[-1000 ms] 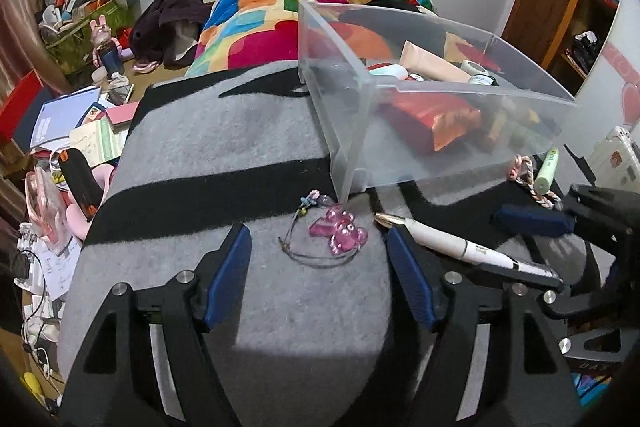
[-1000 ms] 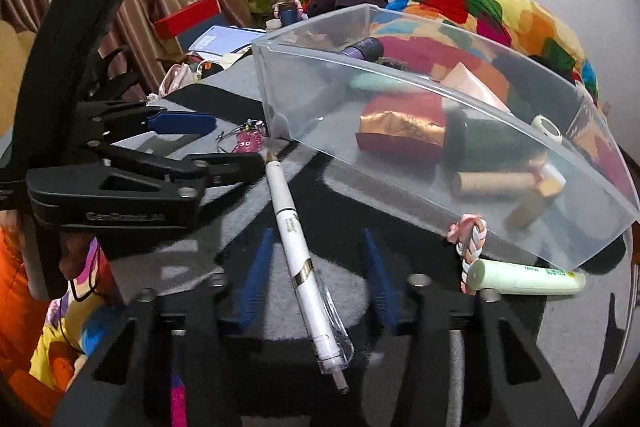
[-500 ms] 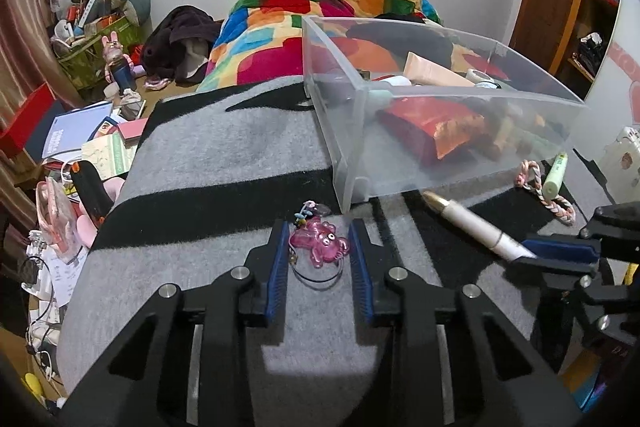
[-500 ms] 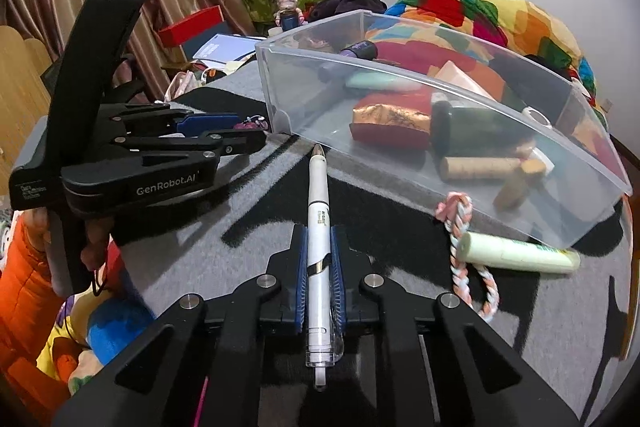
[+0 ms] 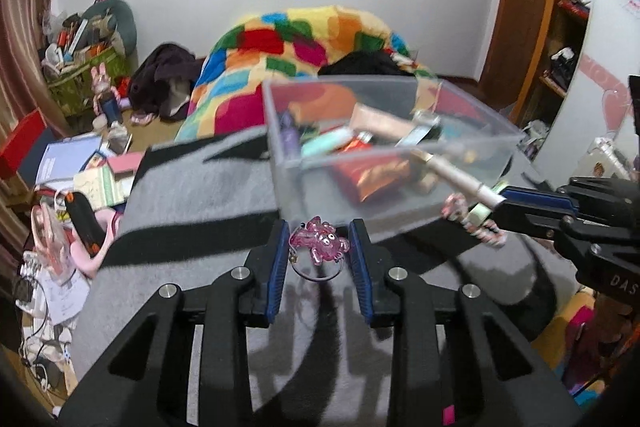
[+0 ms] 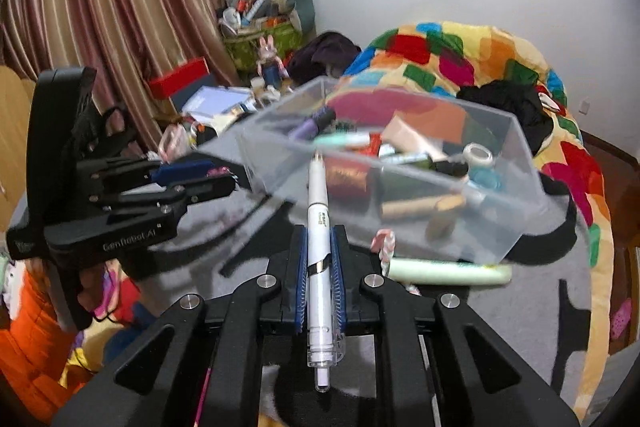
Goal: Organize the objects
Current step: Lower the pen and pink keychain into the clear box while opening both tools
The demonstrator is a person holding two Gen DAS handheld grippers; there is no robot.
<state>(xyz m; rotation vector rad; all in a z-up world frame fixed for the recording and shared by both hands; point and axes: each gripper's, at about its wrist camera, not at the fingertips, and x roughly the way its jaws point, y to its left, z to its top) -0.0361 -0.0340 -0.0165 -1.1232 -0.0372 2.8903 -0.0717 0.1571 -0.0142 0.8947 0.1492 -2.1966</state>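
Note:
My left gripper is shut on a pink translucent charm with a wire loop and holds it lifted in front of the clear plastic bin. My right gripper is shut on a white pen, lifted, its tip pointing at the bin's near wall. The bin holds several small items, among them a red-gold packet. In the left wrist view the right gripper shows at the right with the pen. In the right wrist view the left gripper shows at the left.
The bin stands on a grey and black striped blanket. A pale green tube and a pink braided cord lie in front of the bin. A multicoloured quilt is behind. Clutter lies on the floor at the left.
Both grippers have risen off the blanket with their objects. The charm and the pen, lying on the blanket a second ago, are now gripped and lifted toward the bin.

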